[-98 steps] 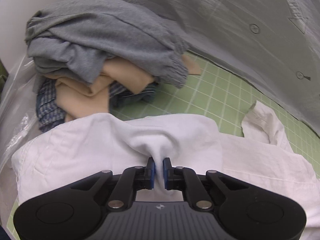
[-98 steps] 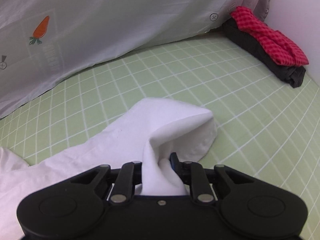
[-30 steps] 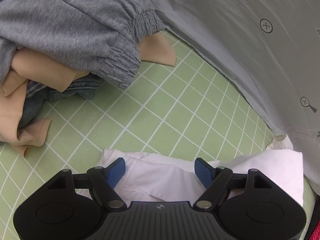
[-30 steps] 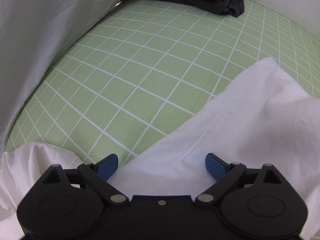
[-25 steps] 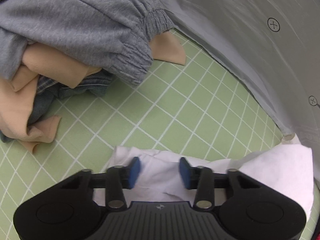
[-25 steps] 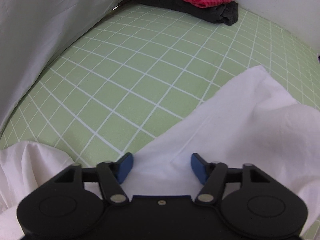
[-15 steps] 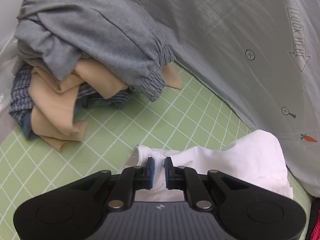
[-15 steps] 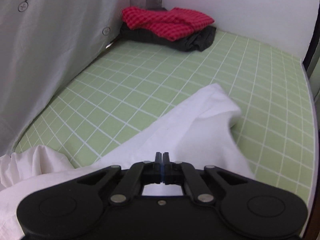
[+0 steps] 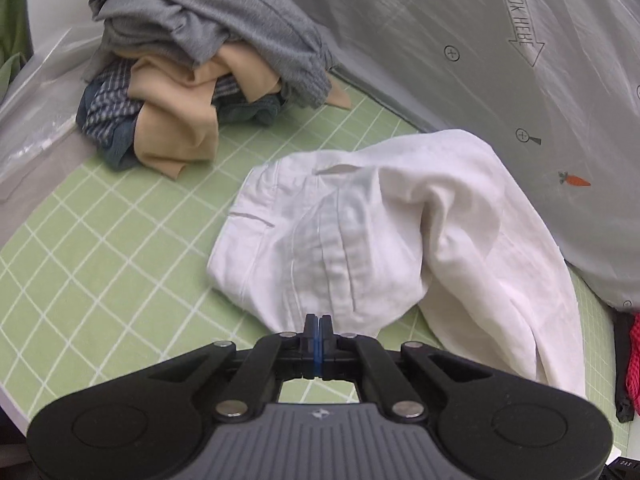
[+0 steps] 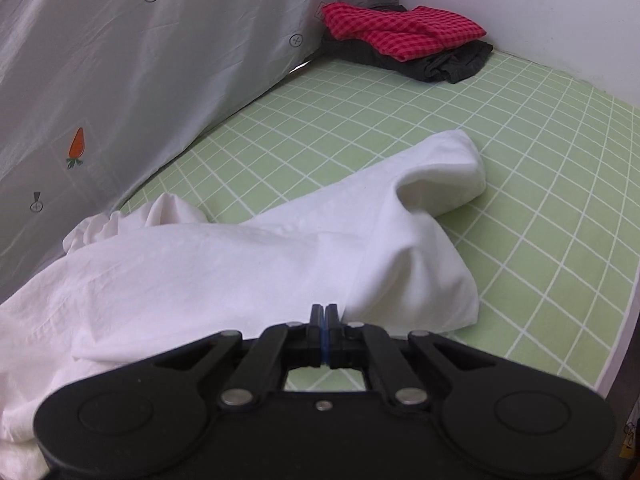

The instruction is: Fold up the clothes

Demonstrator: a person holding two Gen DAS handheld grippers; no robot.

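White trousers (image 9: 372, 232) lie crumpled on the green grid mat (image 9: 100, 248), waistband toward the left. They also show in the right wrist view (image 10: 248, 264), one leg end reaching right. My left gripper (image 9: 319, 326) is shut and empty, just in front of the trousers' near edge. My right gripper (image 10: 325, 314) is shut and empty, at the near edge of the white cloth.
A heap of grey, tan and blue clothes (image 9: 200, 60) sits at the mat's far left. A folded red checked garment on a dark one (image 10: 408, 40) lies in the far right corner. A grey printed sheet (image 10: 140, 80) hangs along the back.
Both grippers opened on the white trousers, let them go, then shut empty and drew back. The trousers now lie loose on the mat.
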